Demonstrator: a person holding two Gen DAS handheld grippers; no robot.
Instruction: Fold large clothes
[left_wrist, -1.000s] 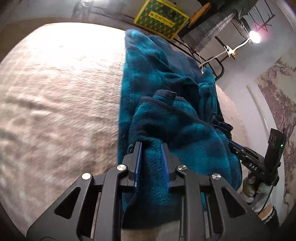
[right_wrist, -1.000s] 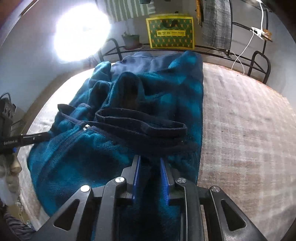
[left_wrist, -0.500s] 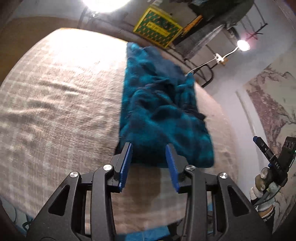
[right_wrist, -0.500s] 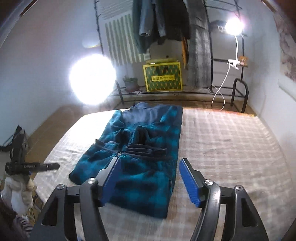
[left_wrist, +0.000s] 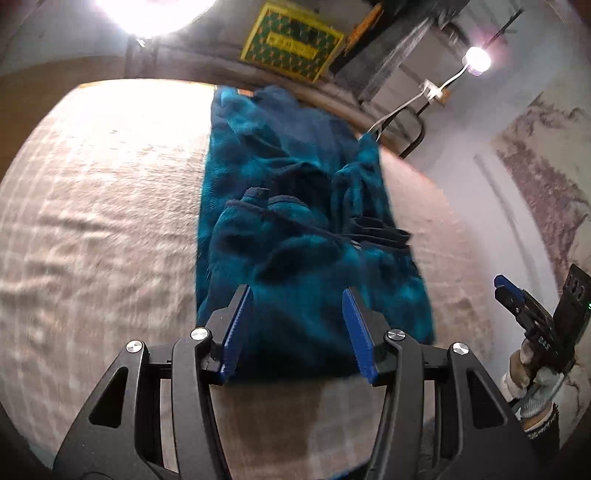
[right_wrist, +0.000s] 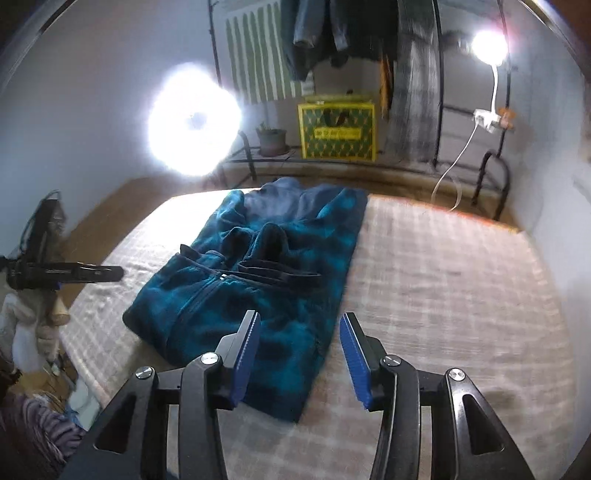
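One teal fleece (left_wrist: 303, 236) lies in a long strip on the bed (left_wrist: 92, 229), just ahead of and below both grippers. It looks soft, thick and limp, likely to sag, so its near hem seems the best hold. Left gripper (left_wrist: 297, 330) has just been opening, right gripper (right_wrist: 297, 356) closing; both stand half-open with nothing between them. A lamp (right_wrist: 194, 118) glares beyond.

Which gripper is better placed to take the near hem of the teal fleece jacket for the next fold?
Probably the left gripper: its open fingers frame the teal fleece jacket hem. The right gripper looks over the jacket's corner.
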